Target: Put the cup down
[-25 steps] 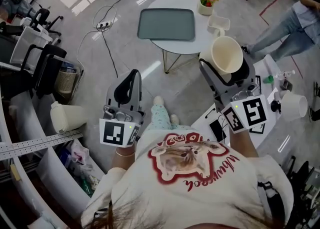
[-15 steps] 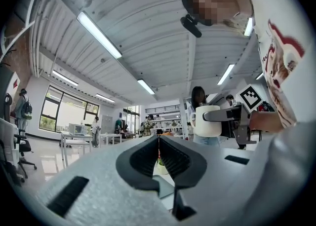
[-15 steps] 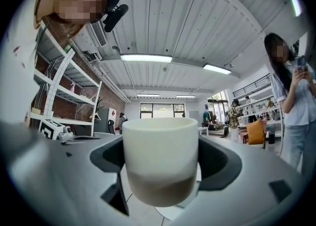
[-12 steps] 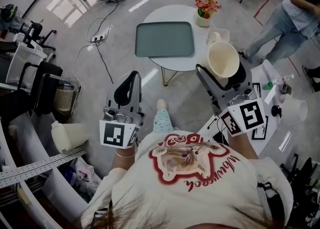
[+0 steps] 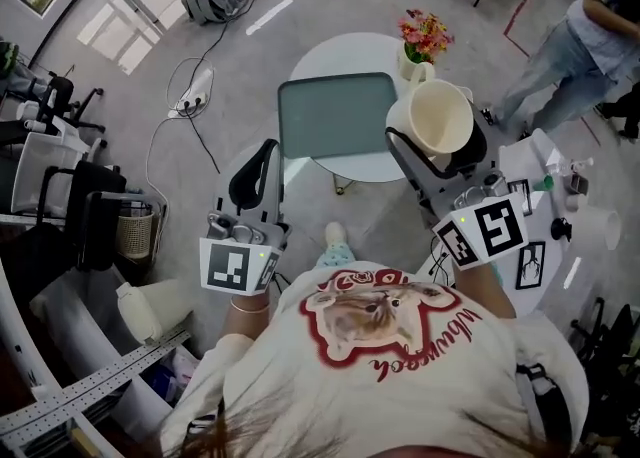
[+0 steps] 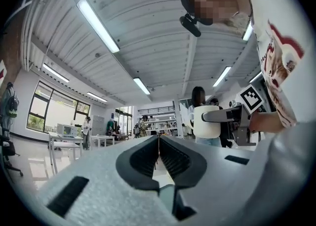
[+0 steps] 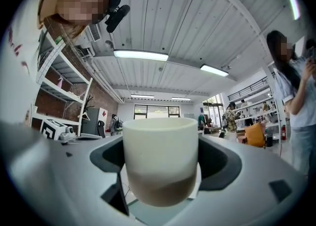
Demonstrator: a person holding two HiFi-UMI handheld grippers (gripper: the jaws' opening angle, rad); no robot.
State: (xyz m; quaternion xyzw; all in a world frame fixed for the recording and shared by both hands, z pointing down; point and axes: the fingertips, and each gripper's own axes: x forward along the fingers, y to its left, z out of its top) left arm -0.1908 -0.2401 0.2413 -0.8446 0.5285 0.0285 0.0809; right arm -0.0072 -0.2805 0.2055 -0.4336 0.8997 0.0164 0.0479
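Two grippers aloft: right gripper point(image 5: 438, 149) clamps cream cup point(image 5: 437, 114), base hidden behind jaws; left gripper point(image 5: 264, 152) closed, empty.

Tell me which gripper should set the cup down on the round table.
Right: the right gripper is shut on the cream cup, near the round table and its grey tray; the left gripper is shut and empty.
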